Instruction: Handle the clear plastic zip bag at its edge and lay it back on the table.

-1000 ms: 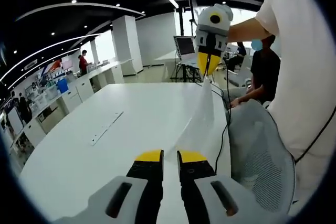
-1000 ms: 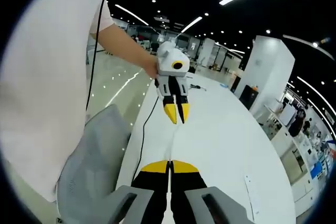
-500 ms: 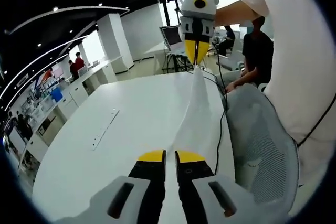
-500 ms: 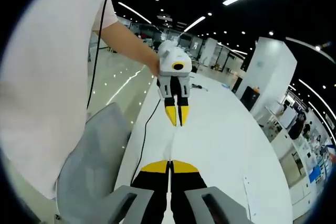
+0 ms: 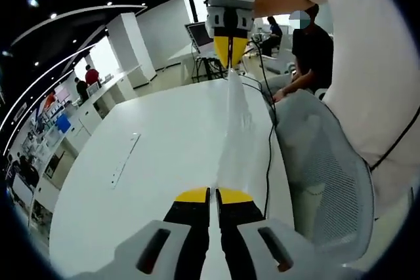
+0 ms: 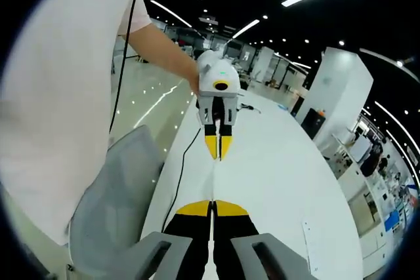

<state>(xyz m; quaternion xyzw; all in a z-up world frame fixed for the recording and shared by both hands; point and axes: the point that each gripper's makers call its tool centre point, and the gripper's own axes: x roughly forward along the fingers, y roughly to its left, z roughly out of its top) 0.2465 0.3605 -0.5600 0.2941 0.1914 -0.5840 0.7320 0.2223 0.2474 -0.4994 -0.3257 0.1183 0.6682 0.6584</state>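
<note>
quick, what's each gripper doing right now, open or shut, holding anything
Left gripper: shut on one edge of the clear zip bag.
Right gripper: shut on the opposite edge, so the bag hangs stretched between the two above the table.

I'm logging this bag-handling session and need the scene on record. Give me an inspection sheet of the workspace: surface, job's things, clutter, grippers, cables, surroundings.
Surface: white table, long and bare-topped, with a narrow slot strip set into it.
Job's things: clear plastic zip bag stretched above the table between the two grippers.
Clutter: nothing seen on the table.
Grippers: left gripper shut on the bag's near edge; right gripper shut on the far edge, held by a person's hand.
Cables: black cable running along the table's edge by the chair.
Surroundings: grey mesh chair beside the table; open office with a white pillar, ceiling strip lights, desks and people in the distance.
</note>
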